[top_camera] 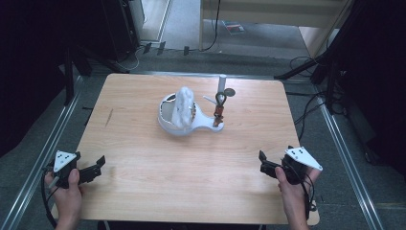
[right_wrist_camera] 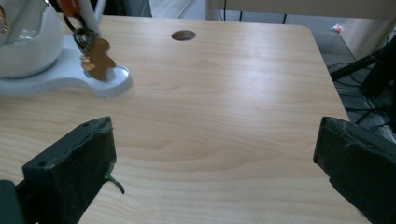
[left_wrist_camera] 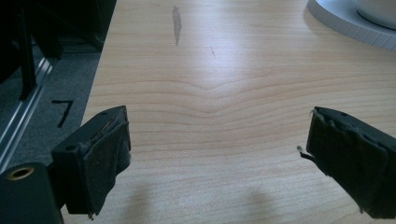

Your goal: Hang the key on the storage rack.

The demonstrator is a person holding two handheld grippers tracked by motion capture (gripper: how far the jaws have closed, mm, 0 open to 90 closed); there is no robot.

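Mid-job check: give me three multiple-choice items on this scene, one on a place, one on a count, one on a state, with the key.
1. Where does the white stand sit on the table?
A. near edge
B. around the middle, toward the far side
C. left corner

2. How many round holes show in the tabletop?
A. one
B. three
C. none

3. How is the left claw?
A. shut on a key
B. shut, empty
C. open, empty

Key: 1 B, the high view shows it well beyond both hands. 2 A, a single hole shows near the far edge. 3 C, its jaws stand wide apart over bare wood.
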